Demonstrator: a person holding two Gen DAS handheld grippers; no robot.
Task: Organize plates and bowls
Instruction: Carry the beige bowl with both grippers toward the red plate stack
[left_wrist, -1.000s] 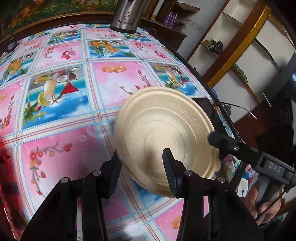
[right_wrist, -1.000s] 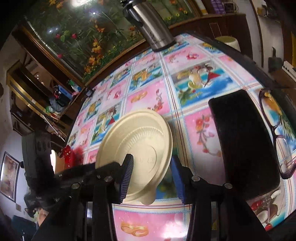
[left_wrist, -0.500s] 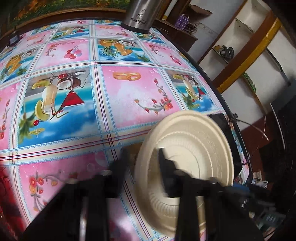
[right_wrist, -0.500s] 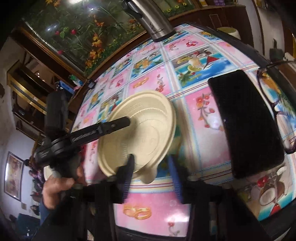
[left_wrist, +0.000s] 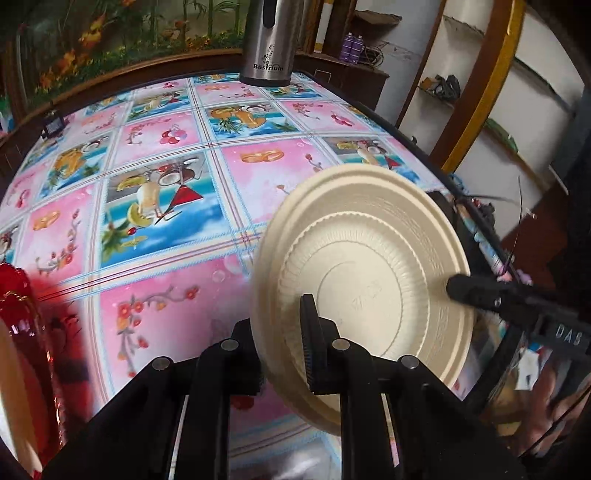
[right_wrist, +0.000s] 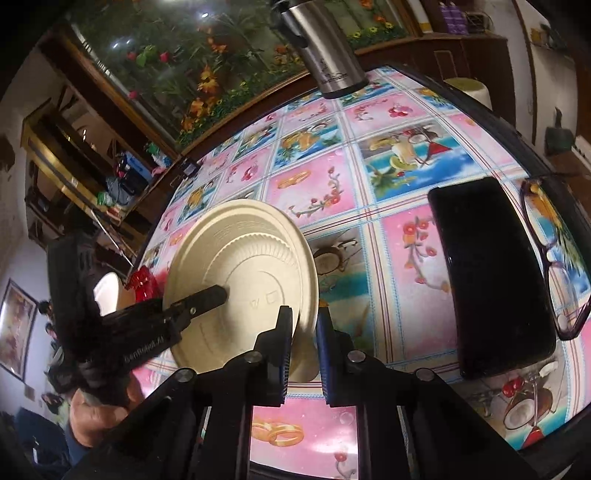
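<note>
A cream ribbed plate (left_wrist: 369, 280) is held tilted above the patterned tablecloth. My left gripper (left_wrist: 284, 354) is shut on its near left rim. My right gripper (right_wrist: 304, 347) is shut on the opposite rim of the same plate (right_wrist: 243, 273). Each gripper's finger shows in the other's view, lying over the plate's face: the right one in the left wrist view (left_wrist: 476, 291), the left one in the right wrist view (right_wrist: 199, 299). A red holder (left_wrist: 26, 354) with a cream plate edge in it stands at the far left; it also shows in the right wrist view (right_wrist: 142, 282).
A steel flask (left_wrist: 267, 40) stands at the table's far edge. A black phone (right_wrist: 491, 273) and a pair of glasses (right_wrist: 554, 258) lie on the right side of the table. The table edge (left_wrist: 424, 155) runs close behind the plate.
The right gripper closed on the plate's rim. The left gripper closed on the other rim. The plate now hangs tilted between both.
</note>
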